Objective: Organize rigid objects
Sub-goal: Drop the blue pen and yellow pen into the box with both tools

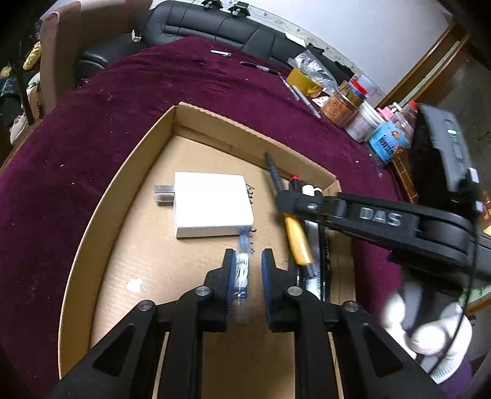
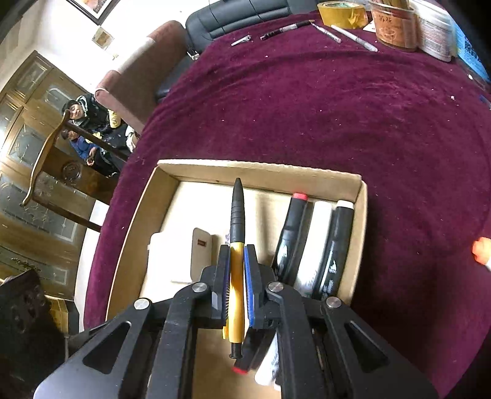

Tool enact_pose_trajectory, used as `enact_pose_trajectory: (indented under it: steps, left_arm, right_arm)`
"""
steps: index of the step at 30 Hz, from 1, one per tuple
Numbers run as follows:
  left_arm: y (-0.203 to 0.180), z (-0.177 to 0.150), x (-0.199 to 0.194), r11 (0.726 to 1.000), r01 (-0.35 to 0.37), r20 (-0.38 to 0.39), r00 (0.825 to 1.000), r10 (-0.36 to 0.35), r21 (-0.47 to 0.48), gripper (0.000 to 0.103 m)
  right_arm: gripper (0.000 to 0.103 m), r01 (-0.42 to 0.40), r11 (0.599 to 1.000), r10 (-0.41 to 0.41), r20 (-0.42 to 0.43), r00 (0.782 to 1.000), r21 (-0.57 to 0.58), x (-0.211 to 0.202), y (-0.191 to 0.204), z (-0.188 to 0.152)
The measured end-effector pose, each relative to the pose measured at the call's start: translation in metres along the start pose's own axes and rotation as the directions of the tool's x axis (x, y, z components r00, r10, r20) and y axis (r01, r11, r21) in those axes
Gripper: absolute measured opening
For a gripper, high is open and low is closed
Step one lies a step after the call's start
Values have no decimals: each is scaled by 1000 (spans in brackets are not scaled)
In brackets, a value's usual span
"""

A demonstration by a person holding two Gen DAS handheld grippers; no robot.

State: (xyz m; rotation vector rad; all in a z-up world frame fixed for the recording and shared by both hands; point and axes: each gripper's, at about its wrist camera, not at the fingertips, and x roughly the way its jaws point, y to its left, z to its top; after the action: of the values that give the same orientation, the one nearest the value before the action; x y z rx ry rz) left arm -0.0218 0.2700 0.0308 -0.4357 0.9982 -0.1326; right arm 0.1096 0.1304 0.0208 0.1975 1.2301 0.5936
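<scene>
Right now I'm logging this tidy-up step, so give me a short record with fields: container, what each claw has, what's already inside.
container: open cardboard box on a maroon tablecloth
left claw: open, a blurred blue-and-clear pen lies between its fingers, not gripped
right claw: shut on the yellow-and-black pen, above the box
inside box: white charger, markers lying side by side along the right wall
outside box: more pens and jars at the table's far edge

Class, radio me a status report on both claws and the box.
Right claw shut on yellow pen, over cardboard box. Left claw open, blurred clear pen between jaws. Markers beside the pen's landing spot.
</scene>
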Motion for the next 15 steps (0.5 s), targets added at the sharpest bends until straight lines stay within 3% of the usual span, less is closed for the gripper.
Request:
enact_pose_trajectory:
  steps: [2,7,11,15]
  left_arm:
    - [2,-1,-5,1000,6,13,1000,-6,-6,39]
    - [6,-2,-17,999,43,43,998,-41,-33,46]
    - [-1,-10,-37,998,50,54,997,-48,-45,53]
    - [-21,-25,-66,998,65,121,991,-64,-6,64]
  right_arm:
    - [7,-9,1000,9,-21,1000,5,5,-2,1]
    - [8,24,1000,-23,13,1000,-14,-3,-1,0]
    - [8,34,998,-29,89,996,-45,-38,-1,-4]
    - [9,70,996,-60,173,983,-51,-84,-18,-12]
